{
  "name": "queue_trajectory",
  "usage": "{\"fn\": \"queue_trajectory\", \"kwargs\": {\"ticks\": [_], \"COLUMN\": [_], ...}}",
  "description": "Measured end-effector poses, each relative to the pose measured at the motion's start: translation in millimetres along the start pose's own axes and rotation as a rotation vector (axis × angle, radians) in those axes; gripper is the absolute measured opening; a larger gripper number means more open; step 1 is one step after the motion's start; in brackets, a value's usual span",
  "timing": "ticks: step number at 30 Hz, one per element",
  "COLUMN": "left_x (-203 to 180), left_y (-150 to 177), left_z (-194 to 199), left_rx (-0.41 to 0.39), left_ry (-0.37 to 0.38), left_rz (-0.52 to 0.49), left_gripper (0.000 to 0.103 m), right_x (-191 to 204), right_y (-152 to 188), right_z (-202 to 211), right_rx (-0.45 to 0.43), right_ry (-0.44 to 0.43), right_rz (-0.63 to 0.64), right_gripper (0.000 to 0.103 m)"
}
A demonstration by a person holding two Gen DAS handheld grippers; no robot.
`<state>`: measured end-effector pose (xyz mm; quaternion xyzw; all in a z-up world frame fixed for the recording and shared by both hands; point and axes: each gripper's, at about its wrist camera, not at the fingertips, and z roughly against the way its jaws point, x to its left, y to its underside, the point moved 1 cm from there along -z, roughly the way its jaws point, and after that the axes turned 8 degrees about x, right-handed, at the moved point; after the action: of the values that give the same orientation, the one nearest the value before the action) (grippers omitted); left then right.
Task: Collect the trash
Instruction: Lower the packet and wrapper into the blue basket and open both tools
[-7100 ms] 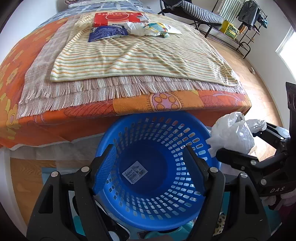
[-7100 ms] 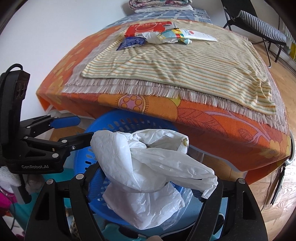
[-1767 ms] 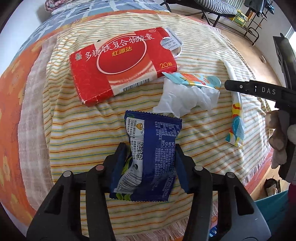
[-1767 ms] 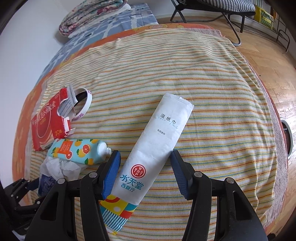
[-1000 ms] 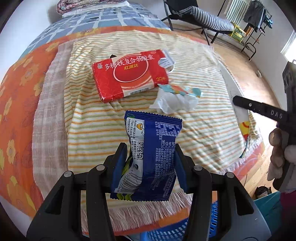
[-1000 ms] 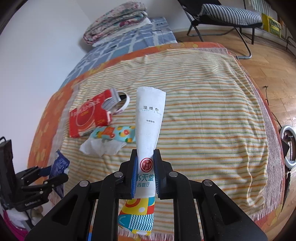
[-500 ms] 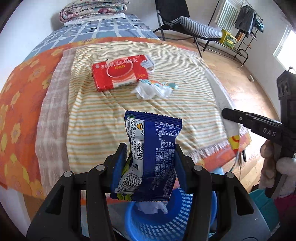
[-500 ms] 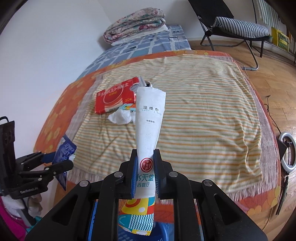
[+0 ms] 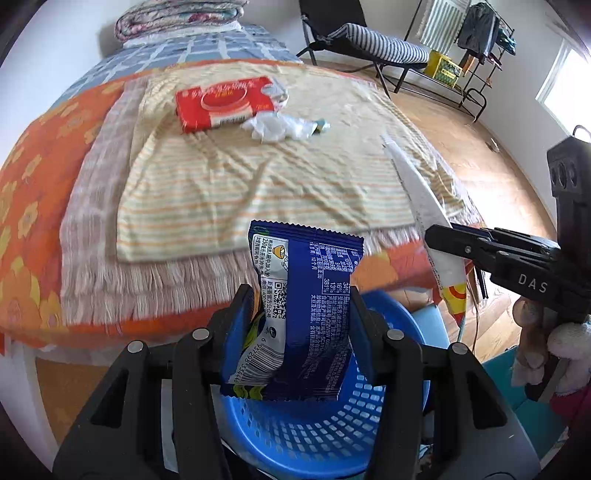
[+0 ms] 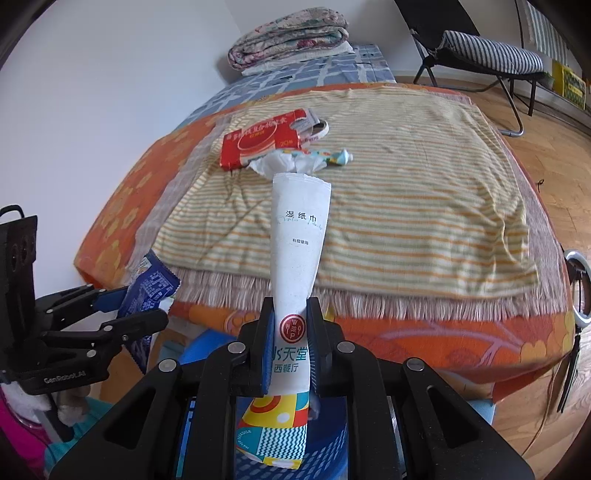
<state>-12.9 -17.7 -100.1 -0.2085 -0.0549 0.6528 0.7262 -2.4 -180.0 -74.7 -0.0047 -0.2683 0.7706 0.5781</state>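
Observation:
My left gripper (image 9: pixel 301 314) is shut on a blue snack wrapper (image 9: pixel 306 310) and holds it above the blue plastic basket (image 9: pixel 317 435) at the foot of the bed. My right gripper (image 10: pixel 290 339) is shut on a long white wet-wipe packet (image 10: pixel 297 251) and holds it upright over the basket (image 10: pixel 332 443). The packet also shows in the left wrist view (image 9: pixel 424 206), and the wrapper in the right wrist view (image 10: pixel 151 288). A red box (image 9: pixel 225 101), a crumpled white tissue (image 9: pixel 273 127) and a small patterned tube (image 10: pixel 332 157) lie on the striped blanket (image 9: pixel 258 184).
The bed has an orange flowered cover (image 9: pixel 29 206) and a folded quilt (image 10: pixel 288 35) at its far end. A striped folding chair (image 9: pixel 376 44) and a clothes rack (image 9: pixel 484 22) stand on the wooden floor to the right. A ring light (image 10: pixel 578 269) lies right of the bed.
Both grippers have drawn back from the bed and lowered toward the basket, each holding its piece of trash. The basket now fills more of both views.

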Motion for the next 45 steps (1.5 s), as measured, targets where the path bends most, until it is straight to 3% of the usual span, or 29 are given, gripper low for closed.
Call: {"fn": "queue_trajectory", "kwargs": {"ticks": [16,32,34,37,42,45], "left_x": [-7.5,-10.3,-9.9,-11.0,-10.3,-10.0], "left_y": [42.1,45.2,45.0,44.7,44.0,44.5], "left_z": [-19.9,-21.5,-21.9,-22.2,-23.5,-24.1], "left_rx": [0.043,0.040,0.041,0.040,0.042,0.043], "left_ry": [0.040,0.036,0.035,0.029,0.027,0.024], "left_rz": [0.038,0.030,0.031,0.028,0.029,0.030], "left_gripper": [0.051,0.051,0.055,0.058,0.058,0.058], "right_x": [5.6,20.2,19.9,18.4,16.9,16.5], "right_y": [40.2,50.8,49.9,49.4,50.3,50.4], "right_z": [-9.4,-18.3,-19.6,-21.6,-21.7,-21.7], "right_rx": [0.014,0.041,0.047,0.061,0.060,0.061], "right_ry": [-0.014,-0.017,-0.017,-0.010,-0.004,0.001], "right_rz": [-0.004,0.044,0.039,0.030,0.023,0.022], "right_gripper": [0.014,0.014,0.015,0.020,0.042,0.043]}}
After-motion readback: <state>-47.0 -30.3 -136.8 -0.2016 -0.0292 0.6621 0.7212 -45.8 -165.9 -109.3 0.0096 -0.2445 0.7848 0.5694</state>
